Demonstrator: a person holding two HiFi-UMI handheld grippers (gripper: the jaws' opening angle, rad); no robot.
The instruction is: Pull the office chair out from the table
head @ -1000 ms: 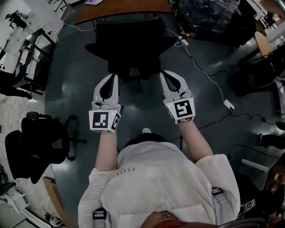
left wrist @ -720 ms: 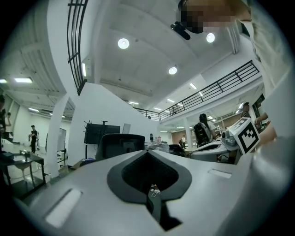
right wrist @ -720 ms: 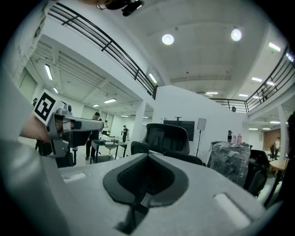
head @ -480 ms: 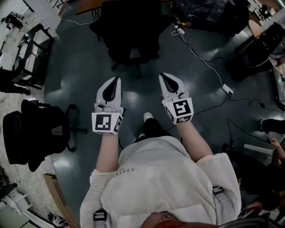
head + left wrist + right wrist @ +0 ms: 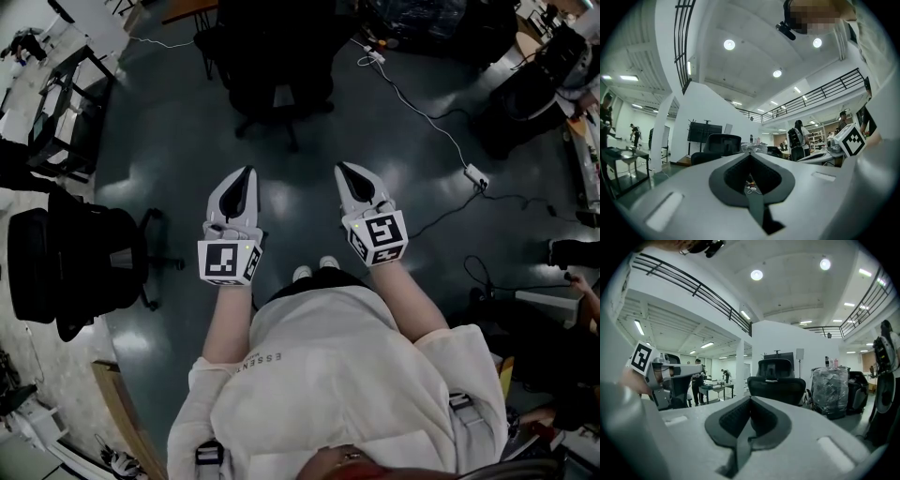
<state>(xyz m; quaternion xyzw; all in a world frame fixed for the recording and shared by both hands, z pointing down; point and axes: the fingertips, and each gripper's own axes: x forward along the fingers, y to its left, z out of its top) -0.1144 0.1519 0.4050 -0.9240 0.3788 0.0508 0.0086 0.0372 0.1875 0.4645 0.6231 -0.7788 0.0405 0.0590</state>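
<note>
You stand on a dark, glossy grey floor [image 5: 178, 169] in a large open workspace. The office chair [image 5: 272, 56] sits at the far end of the head view, just on the near side of the brown table [image 5: 185, 12]. A second black chair [image 5: 75, 272] stands well off to your left. A white cable [image 5: 422, 112] runs across the floor on the right to a power strip [image 5: 476, 175]. In the right gripper view a plastic-wrapped stack [image 5: 829, 390] stands to the right of the office chair.

A second ago your gripper tips were right at the chair's near edge. Now a bare stretch of floor lies between them and the chair, and the chair shows further up the head view with less of the table visible behind it.

Both your forearms reach straight ahead, side by side and apart. The left gripper [image 5: 246, 174] and the right gripper [image 5: 343, 171] point away from you toward the chair, roughly level, with their marker cubes facing up. Each gripper's jaws are pressed together with nothing between them, and neither touches the chair.
</note>
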